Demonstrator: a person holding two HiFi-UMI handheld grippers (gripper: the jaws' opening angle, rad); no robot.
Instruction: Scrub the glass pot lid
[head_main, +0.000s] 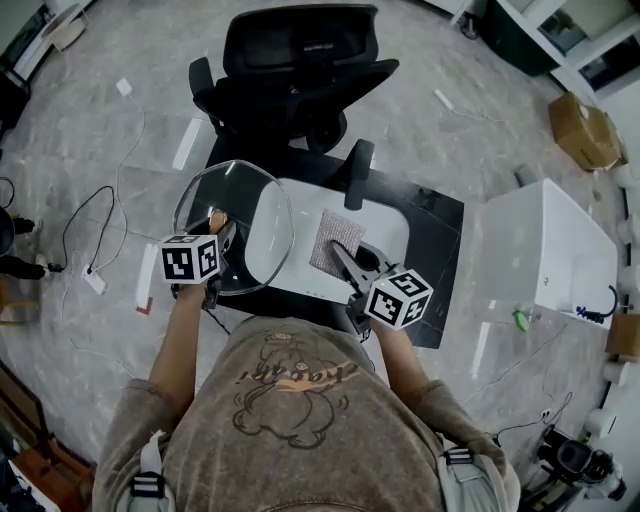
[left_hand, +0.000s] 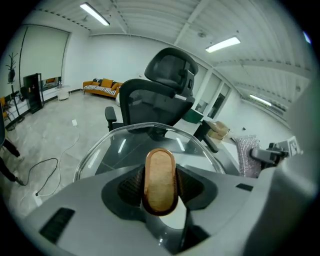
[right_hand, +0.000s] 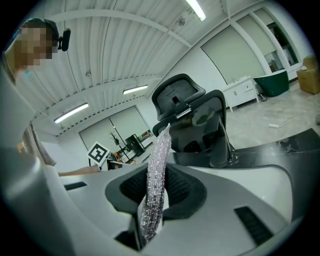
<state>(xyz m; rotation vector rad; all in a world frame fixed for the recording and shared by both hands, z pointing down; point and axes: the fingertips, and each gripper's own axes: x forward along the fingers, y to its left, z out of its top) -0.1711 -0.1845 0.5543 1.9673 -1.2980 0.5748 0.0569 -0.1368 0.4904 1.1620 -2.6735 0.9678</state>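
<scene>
Office floor, white table (head_main: 392, 222) | glass pot lid (head_main: 245, 215) is held tilted over table's left edge, wooden knob (left_hand: 160, 179) clamped by left gripper (head_main: 217, 233) | silvery scrub cloth (head_main: 336, 238) is pinched in right gripper (head_main: 346, 260), near lid's right rim, apart | scrubbing judged not begun

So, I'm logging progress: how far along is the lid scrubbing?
Done: both things are picked up. The left gripper is shut on the lid's knob, the right gripper on the pad. In hand: lid and pad are held apart above the table, with the lid tilted. Left: all the scrubbing, since the pad does not touch the glass yet.
</scene>
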